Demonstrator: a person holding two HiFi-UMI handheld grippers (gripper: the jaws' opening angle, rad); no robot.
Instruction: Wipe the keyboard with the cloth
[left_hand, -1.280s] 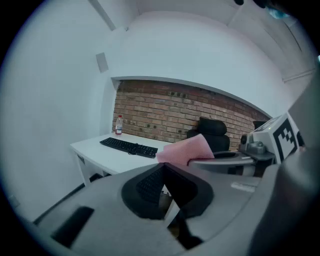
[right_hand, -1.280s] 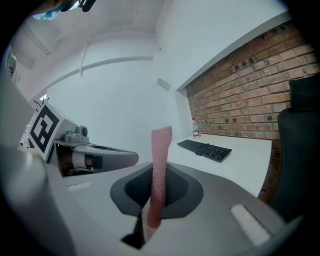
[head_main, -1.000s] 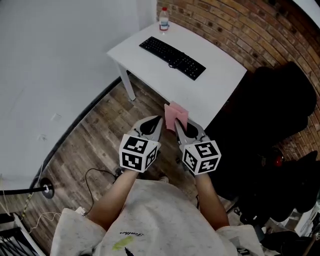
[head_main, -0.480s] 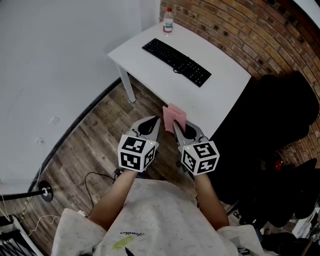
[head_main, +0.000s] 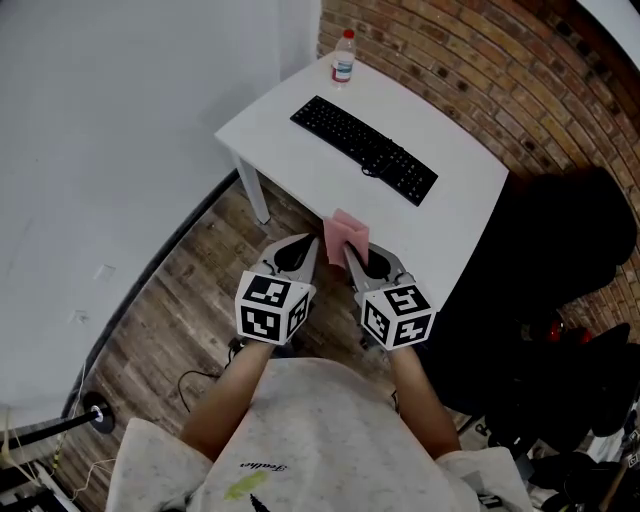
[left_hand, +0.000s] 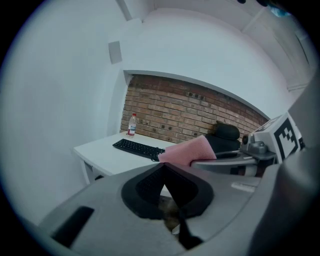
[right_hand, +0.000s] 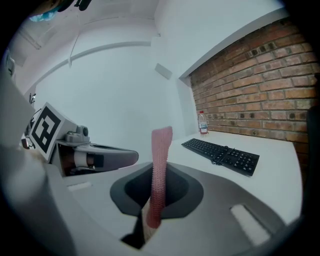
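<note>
Cloth (head_main: 345, 230) is clamped in the right gripper (head_main: 351, 254) at frame centre; left gripper (head_main: 311, 242) is closed, empty; keyboard (head_main: 365, 150) is seen above on worktop (head_main: 450, 200).

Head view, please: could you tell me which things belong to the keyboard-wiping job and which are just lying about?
Job: pink cloth, clamped in the right gripper; black keyboard; white table.
Lying about: water bottle; black chair.

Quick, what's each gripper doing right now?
The left gripper is closed, with nothing between its fingers.
The right gripper is closed on the pink cloth.
</note>
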